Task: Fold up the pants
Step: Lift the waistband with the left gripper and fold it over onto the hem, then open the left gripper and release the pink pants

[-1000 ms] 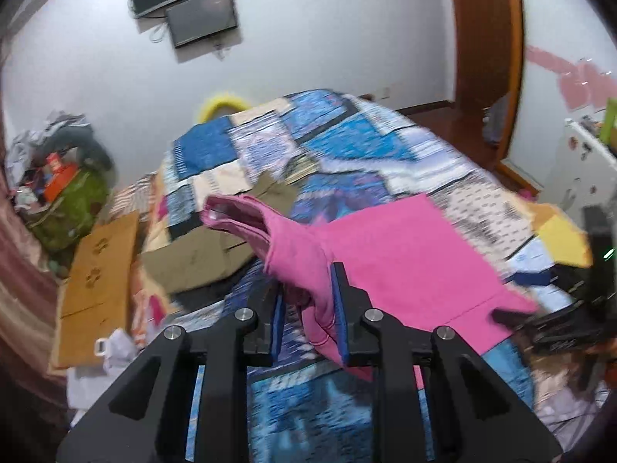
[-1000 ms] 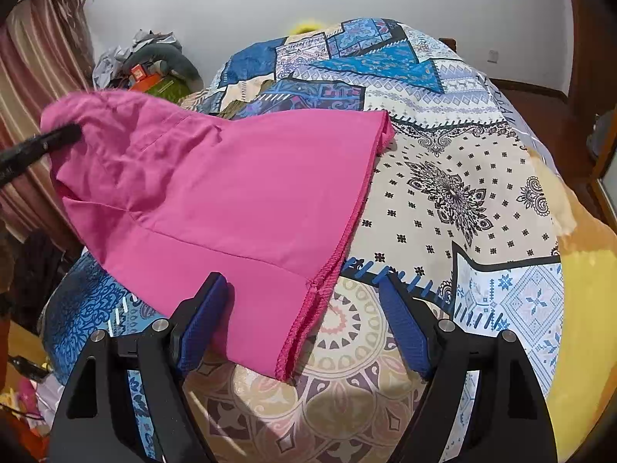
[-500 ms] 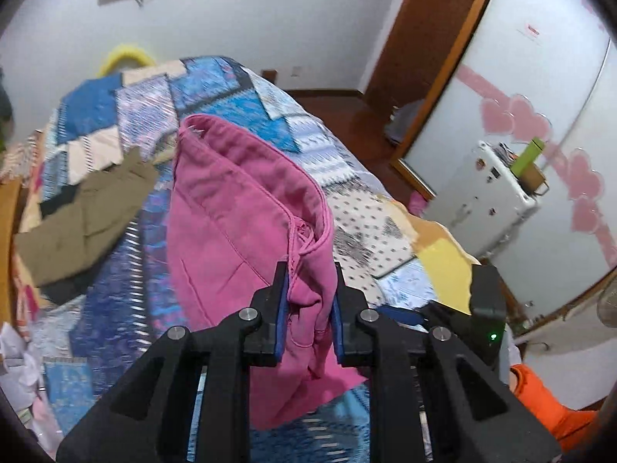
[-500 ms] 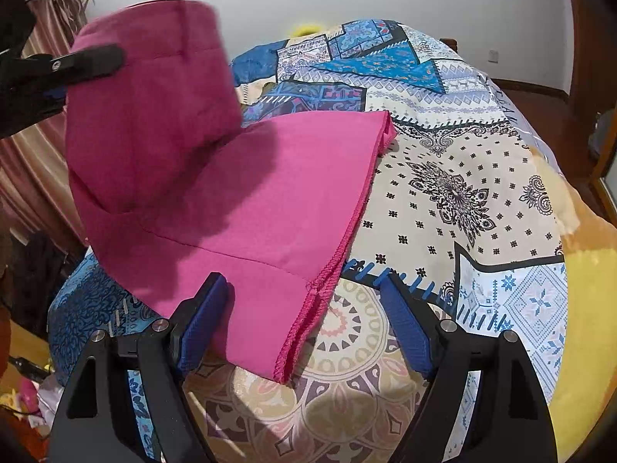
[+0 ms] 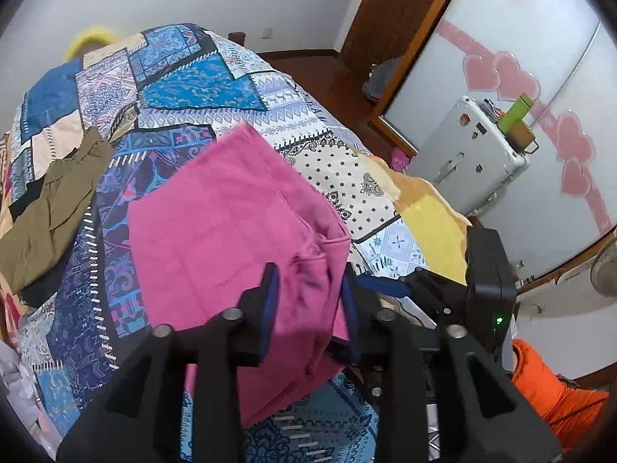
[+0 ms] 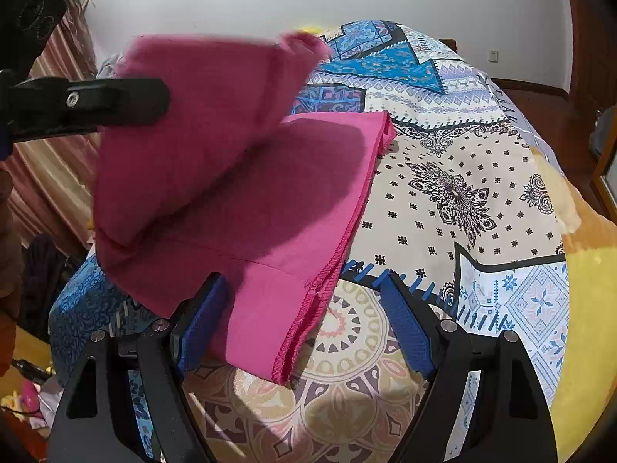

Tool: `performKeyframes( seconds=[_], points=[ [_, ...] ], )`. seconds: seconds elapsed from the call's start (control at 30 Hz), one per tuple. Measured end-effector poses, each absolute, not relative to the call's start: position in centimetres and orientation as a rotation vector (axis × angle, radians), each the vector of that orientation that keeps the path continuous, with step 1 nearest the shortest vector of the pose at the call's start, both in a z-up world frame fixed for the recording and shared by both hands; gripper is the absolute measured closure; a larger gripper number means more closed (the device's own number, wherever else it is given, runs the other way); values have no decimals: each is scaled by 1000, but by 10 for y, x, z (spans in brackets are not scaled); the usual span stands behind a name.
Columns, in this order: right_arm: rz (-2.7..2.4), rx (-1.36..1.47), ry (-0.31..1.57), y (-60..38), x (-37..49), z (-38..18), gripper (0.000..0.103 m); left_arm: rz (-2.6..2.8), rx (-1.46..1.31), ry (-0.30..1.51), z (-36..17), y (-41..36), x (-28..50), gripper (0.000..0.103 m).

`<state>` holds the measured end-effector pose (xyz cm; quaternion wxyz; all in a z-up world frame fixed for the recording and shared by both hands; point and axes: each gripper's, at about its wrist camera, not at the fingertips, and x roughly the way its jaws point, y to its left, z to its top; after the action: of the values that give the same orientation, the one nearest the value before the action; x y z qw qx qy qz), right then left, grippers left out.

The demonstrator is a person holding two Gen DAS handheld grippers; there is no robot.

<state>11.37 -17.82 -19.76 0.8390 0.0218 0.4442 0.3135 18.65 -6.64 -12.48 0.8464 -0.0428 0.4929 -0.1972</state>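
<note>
Pink pants (image 5: 231, 223) lie on the patchwork bedspread (image 5: 185, 85), one part folded over the rest. My left gripper (image 5: 310, 289) has its jaws apart with pink cloth between them. In the right wrist view the folded part of the pants (image 6: 200, 123) hangs in the air above the flat part (image 6: 300, 200), with the left gripper's finger (image 6: 100, 104) against it. My right gripper (image 6: 304, 308) is open around the near hem corner, which lies on the bed untouched. The right gripper also shows in the left wrist view (image 5: 416, 285).
An olive-brown garment (image 5: 50, 212) lies on the bed to the left. A white cabinet (image 5: 474, 158) stands by the wall at right, with a wooden door frame (image 5: 389, 38) behind it. An orange sleeve (image 5: 547, 386) is at lower right. Curtains (image 6: 50, 177) hang at left.
My left gripper has carried the pink cloth up and over onto the flat part, and its jaws have opened from a tight pinch. The right gripper has stayed still and open.
</note>
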Motion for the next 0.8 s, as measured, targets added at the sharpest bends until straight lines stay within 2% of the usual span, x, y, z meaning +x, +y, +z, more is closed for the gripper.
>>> performKeyframes(
  seconds=[0.07,0.17,0.3,0.47,0.6,0.8],
  points=[
    [658,44,940,-178,113,-197,23,-398,-81,1032,-125,-65,187,58],
    [646,45,926,-181,110,-195,23,-351,-76,996,-121,-54,190,56],
    [635,55,913,-188,107,-193,23,-248,-59,939,-115,-28,205,44],
    [608,78,900,-200,105,-189,23,-109,19,931,-119,2,244,34],
    [585,114,899,-211,108,-188,23,-48,75,975,-139,13,283,25],
    [529,134,895,-227,115,-184,23,-27,126,1118,-196,8,331,24]
  ],
)
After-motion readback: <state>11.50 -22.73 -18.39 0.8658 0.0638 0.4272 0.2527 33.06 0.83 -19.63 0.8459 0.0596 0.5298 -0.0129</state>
